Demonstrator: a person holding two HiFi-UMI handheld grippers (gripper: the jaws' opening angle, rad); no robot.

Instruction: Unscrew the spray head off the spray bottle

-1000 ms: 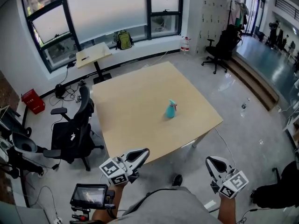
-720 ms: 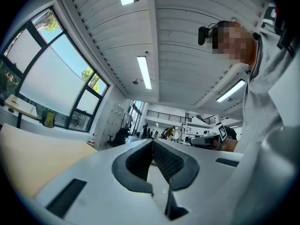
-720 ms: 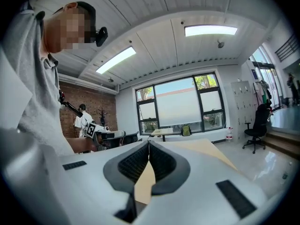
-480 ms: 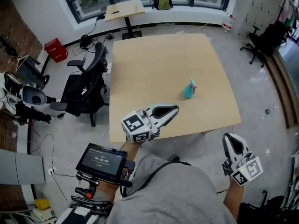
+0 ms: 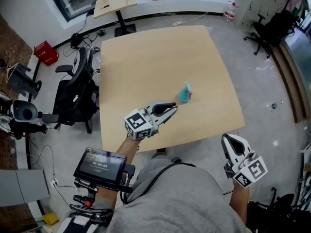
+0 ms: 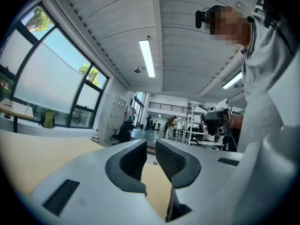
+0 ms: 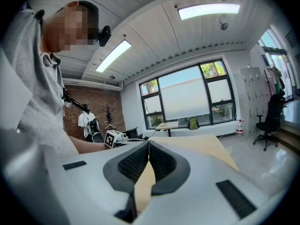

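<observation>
Quick status from my end. Spray bottle (image 5: 184, 94) is the teal one, standing upright on the desk (image 5: 155, 57), over toward the right side and a bit closer to my edge than the far one. Spray head's on top of it, not off yet, nothing touching it atm.

Left tongs (image 5: 172, 108) are out over the near part of the desk, roughly level, tips aimed at the bottle. Near it but def apart, there's bare wood between. Jaws have just been cracking open: thin slit between the pads, nothing in it, I can see straight through to desk and floor.

Right tongs (image 5: 227, 140) are off the desk, past the near right corner, over the floor and well apart from the bottle. Those are clenched, pads meeting at the tips, nothing in them either.

Other stuff: black office chair (image 5: 77, 96) just beside the desk's left edge, red crate (image 5: 46, 52) further out on the floor, small screen (image 5: 99, 164) by my left forearm.
</observation>
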